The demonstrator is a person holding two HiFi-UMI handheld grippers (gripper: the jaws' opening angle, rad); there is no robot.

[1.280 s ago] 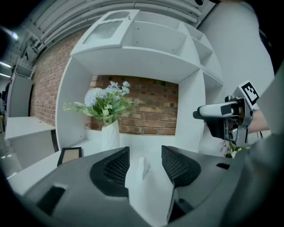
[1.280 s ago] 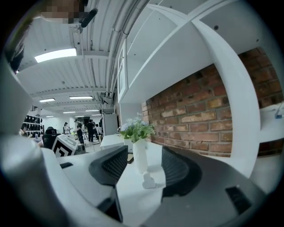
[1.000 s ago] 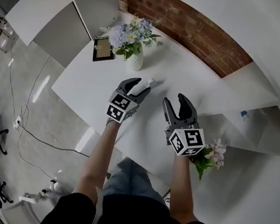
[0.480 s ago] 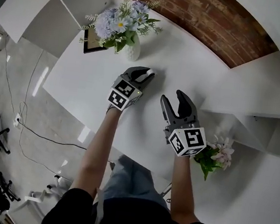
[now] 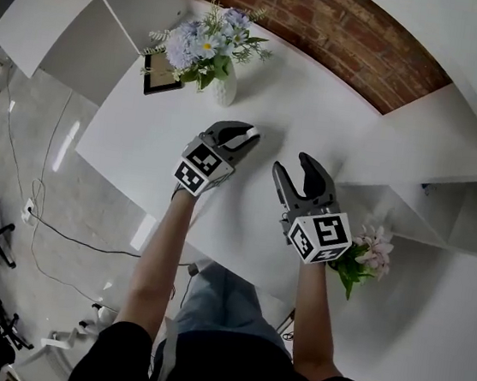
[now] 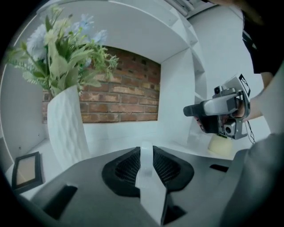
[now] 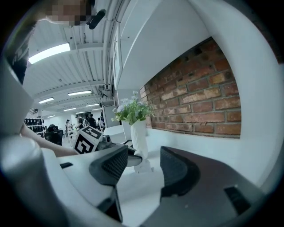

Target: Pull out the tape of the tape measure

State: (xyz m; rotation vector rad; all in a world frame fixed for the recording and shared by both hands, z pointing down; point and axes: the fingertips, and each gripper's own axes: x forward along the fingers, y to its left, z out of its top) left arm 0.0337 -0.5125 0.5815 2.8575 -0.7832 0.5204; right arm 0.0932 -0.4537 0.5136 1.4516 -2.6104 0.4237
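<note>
The left hand-held gripper (image 5: 247,135) has just clamped the tape measure (image 6: 146,170), anchoring it for the right hand-held gripper (image 5: 293,164), jaws apart, to pull.

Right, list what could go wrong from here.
1. The left hand-held gripper has just been closing on the white tape measure, which is pinched thin between its pads. A pull might twist it loose.
2. The vase stands close behind it, so a jerk could tip it.
3. The right hand-held gripper is open and empty, and the tape's end isn't visible, so it may miss.
</note>
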